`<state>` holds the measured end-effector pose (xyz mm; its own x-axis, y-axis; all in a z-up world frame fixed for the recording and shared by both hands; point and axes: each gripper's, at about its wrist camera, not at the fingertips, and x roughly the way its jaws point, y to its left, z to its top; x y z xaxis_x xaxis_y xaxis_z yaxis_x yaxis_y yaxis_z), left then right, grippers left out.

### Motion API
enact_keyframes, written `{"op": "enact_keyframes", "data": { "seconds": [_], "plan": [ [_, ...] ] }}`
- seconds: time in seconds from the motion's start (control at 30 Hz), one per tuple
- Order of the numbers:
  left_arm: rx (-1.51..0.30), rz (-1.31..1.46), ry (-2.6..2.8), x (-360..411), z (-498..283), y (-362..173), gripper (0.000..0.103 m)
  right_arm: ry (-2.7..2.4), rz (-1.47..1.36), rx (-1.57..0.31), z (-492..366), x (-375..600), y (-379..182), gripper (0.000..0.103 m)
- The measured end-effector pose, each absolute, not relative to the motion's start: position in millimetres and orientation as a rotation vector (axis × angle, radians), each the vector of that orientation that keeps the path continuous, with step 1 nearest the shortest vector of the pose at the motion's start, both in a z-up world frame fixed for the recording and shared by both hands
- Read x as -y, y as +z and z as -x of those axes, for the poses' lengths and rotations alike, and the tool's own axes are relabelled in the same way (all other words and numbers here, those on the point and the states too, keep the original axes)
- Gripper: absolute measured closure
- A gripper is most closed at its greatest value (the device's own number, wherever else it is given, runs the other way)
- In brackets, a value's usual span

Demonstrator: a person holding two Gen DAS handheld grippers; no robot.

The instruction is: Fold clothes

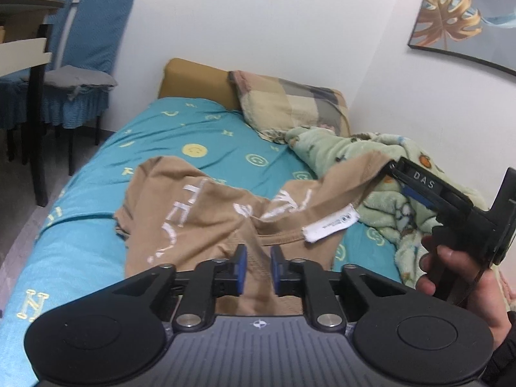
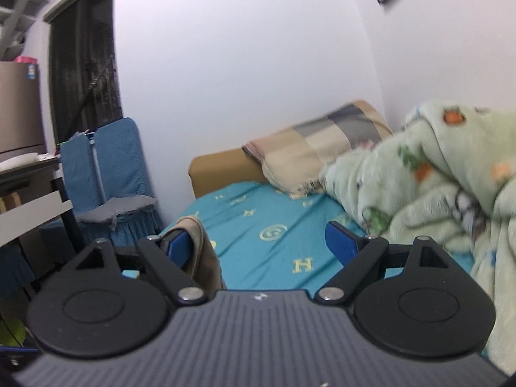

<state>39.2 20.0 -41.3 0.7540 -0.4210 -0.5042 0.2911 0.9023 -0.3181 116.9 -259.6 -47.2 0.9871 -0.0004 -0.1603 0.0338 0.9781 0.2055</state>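
Tan shirt point(image 1: 206, 213) lies crumpled on the teal bed sheet point(image 1: 96, 174), just ahead of the left gripper point(image 1: 258, 266). Left gripper's jaws partly apart, cloth running between them, pads not pressing. Right gripper point(image 2: 267, 242), off to the right & lifted: jaws wide apart, yet shirt hem point(image 2: 200, 251) drapes over its left finger. Green blanket point(image 2: 435, 177) heaped right of it, plaid pillow point(image 1: 290, 103) beyond. Open sheet ahead; bed edge drops off at left, toward the blue chairs point(image 1: 84, 51).
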Motion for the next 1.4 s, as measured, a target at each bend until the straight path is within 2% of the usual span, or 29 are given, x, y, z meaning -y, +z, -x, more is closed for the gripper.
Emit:
{"op": "enact_keyframes", "data": {
  "seconds": [0.03,0.07,0.2,0.5,0.7,0.87,1.1,1.2,1.4],
  "plan": [
    [-0.607,0.223,-0.391,-16,-42,-43,0.051,-0.013,-0.193,-0.152,-114,257,-45,0.016],
    [-0.613,0.22,-0.39,-13,-44,-45,0.044,-0.008,-0.178,-0.144,-112,253,-44,0.016],
    [-0.62,0.18,-0.341,3,-60,-53,0.038,0.005,-0.137,-0.111,-105,246,-37,0.016],
    [-0.669,0.204,-0.064,-19,-83,-67,0.037,-0.015,-0.1,-0.043,-89,242,-30,0.016],
    [-0.579,0.307,0.045,-50,-62,-51,0.036,-0.056,-0.089,-0.042,-87,243,-32,0.016],
    [-0.481,0.289,0.087,-52,-48,-33,0.036,-0.121,-0.051,-0.156,-102,244,-43,0.016],
    [-0.433,0.283,0.132,-52,-43,-21,0.036,-0.085,-0.037,-0.503,-148,249,-90,0.016],
    [-0.454,0.316,0.105,-54,-45,-22,0.036,-0.101,-0.073,-0.547,-153,258,-102,0.016],
    [-0.452,0.285,0.097,-52,-39,-21,0.036,-0.156,-0.121,-0.437,-129,262,-88,0.016]
  ]
}}
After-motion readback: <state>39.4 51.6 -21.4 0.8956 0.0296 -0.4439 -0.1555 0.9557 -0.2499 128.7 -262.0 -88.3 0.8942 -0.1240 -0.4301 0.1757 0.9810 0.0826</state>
